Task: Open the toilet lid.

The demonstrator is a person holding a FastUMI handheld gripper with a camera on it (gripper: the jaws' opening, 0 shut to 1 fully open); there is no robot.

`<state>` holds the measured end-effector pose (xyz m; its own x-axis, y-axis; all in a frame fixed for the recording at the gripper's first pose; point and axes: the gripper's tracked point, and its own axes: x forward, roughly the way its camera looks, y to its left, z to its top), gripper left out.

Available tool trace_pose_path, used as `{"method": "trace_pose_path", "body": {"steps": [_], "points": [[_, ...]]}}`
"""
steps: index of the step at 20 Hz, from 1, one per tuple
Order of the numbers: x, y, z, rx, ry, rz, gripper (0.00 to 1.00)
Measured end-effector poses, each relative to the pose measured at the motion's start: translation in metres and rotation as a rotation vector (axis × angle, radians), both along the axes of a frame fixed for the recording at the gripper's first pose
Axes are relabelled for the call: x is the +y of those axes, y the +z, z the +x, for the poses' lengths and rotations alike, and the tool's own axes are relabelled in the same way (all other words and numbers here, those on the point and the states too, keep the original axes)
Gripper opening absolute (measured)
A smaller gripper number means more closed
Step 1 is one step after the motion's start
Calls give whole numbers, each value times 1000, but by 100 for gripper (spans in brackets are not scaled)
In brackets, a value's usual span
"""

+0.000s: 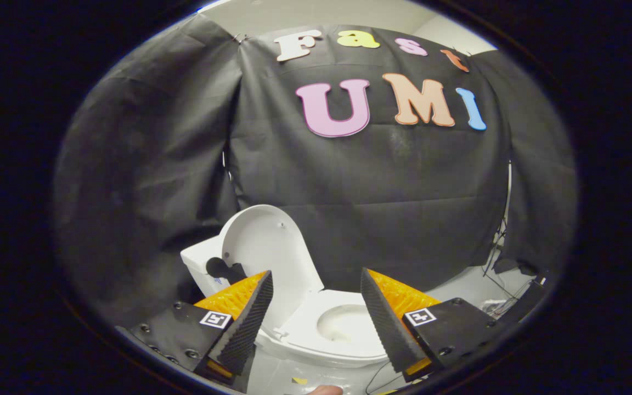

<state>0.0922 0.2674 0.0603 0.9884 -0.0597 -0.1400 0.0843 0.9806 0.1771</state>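
Gripper view looks down on a white toilet point(343, 329) that stands on a pale floor point(458, 291), against the black cloth wall point(376, 192). The toilet lid point(269, 247) is already raised; it stands nearly upright and leans back toward the tank point(201, 269), and below it the seat ring and the bowl lie uncovered. The hand-held gripper point(316, 307) has its two fingers spread wide apart and holds nothing; the lid and the bowl are seen beyond and between the fingers, with clear space to both. By my judgement the opening itself is done, and what remains is only to leave well (the lid seems to rest by its own weight). To do this well, I would draw the fingers straight back and keep them open, so that no fingertip catches the edge of the lid and tips it forward again. Some loose cables point(497, 258) lie on the floor beside the wall, well apart from the toilet.
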Motion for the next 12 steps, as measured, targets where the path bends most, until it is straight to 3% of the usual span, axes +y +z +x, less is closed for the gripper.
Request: {"method": "trace_pose_path", "body": {"steps": [5,12], "points": [[-56,-9,-18,11,-47,11,99],[-108,-21,-42,44,-73,-90,99]]}}
